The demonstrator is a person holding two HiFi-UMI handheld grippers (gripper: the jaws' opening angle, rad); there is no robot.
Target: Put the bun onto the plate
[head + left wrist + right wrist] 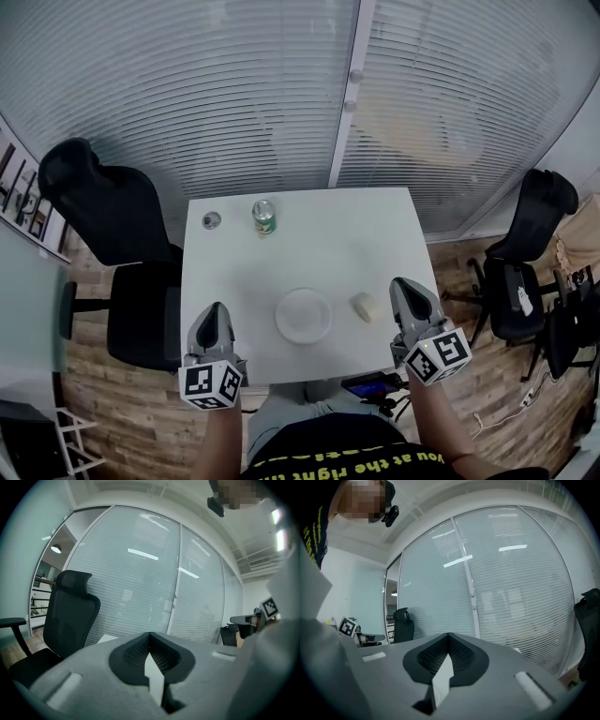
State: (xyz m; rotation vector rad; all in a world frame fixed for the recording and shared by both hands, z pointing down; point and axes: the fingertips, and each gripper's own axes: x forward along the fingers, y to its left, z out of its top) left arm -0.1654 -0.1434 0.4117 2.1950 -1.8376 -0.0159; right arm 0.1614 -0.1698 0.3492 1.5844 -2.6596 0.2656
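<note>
In the head view a pale bun [363, 306] lies on the white table [319, 246], just right of an empty white plate [303, 315] near the front edge. My left gripper [215, 307] hovers at the table's front left, left of the plate, jaws shut and holding nothing. My right gripper [401, 281] is at the front right, a little right of the bun and apart from it, also shut and empty. Both gripper views look level over the closed jaws at the blinds; left gripper [150, 633], right gripper [449, 634]. Neither shows the bun or the plate.
A green drink can [263, 217] and a small round metal lid [212, 220] stand at the table's back. A black office chair [103, 216] is at the left and more chairs [525, 253] at the right. Glass walls with blinds [281, 84] rise behind.
</note>
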